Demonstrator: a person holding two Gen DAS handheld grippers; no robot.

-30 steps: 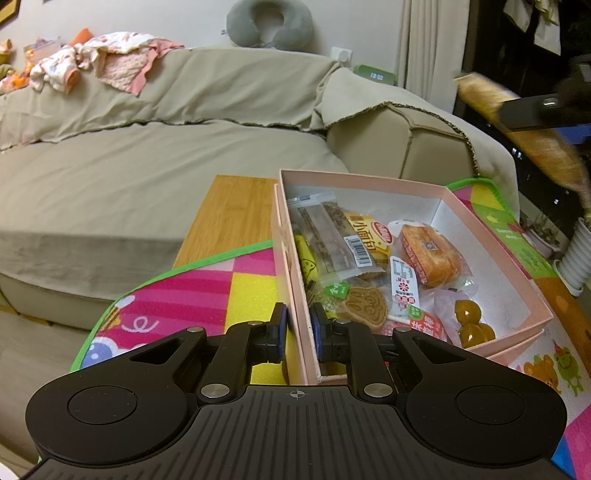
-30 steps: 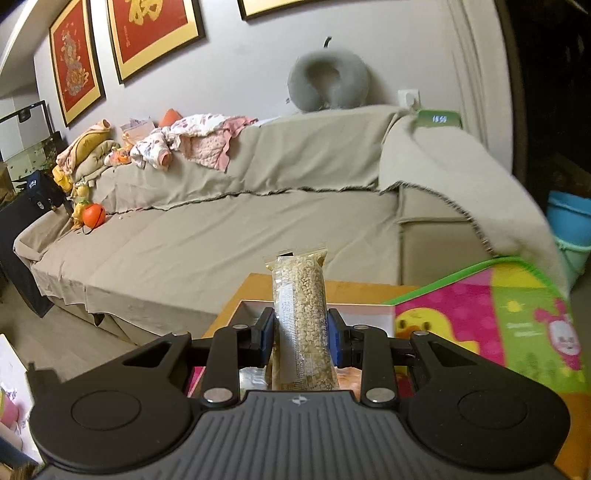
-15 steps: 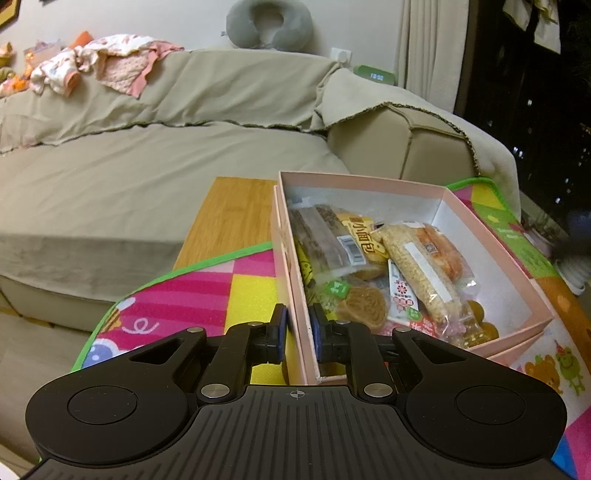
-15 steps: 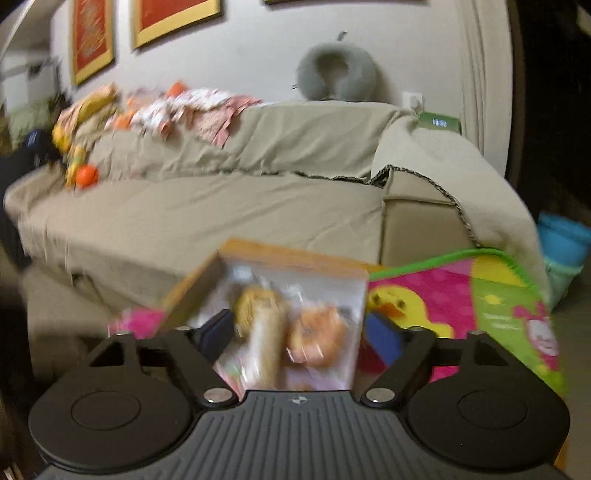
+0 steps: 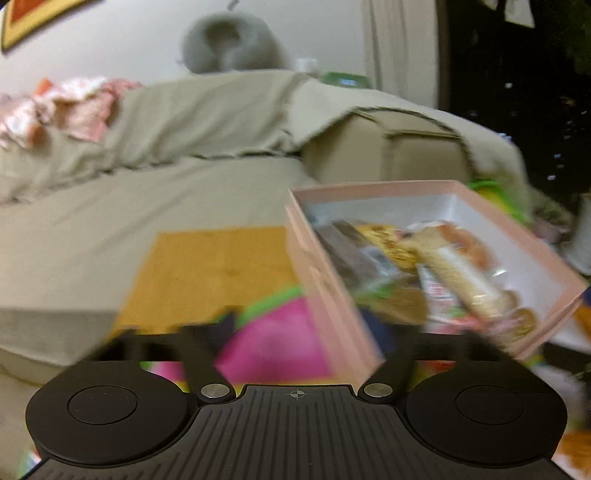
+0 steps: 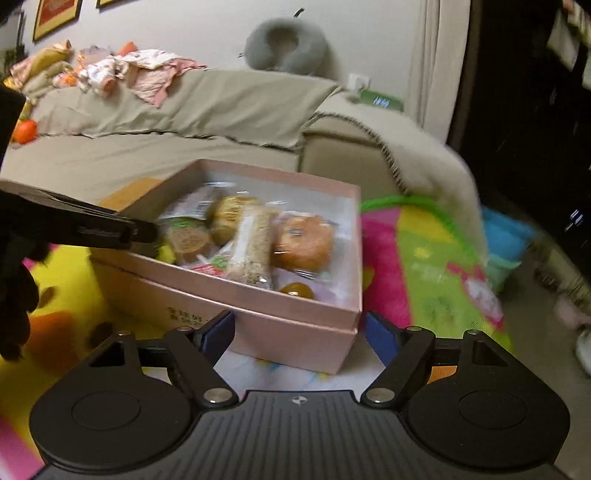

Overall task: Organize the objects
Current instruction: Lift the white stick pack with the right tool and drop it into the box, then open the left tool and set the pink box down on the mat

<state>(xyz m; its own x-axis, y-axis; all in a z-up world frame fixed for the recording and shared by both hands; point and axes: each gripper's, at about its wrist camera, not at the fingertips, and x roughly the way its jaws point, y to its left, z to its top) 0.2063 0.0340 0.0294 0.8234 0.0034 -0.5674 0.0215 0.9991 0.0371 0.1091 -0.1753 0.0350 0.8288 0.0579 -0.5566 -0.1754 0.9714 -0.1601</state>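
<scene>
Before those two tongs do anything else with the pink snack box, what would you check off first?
1. Right tongs open and holding nothing: ok.
2. Left tongs open, no longer clamping the wall of the pink cardboard box: ok, though the view is blurred.
3. Long clear-wrapped grain bar lying inside the box among the other snacks: ok.
4. Box sitting flat on the colourful play mat: cannot tell, the left view shows it tilted.
5. More loose snacks outside the box: cannot tell.

beige covered sofa (image 6: 207, 110) | grey neck pillow (image 6: 286, 44) on its back | pale wall (image 6: 184, 29) | framed pictures (image 6: 57, 16)
</scene>
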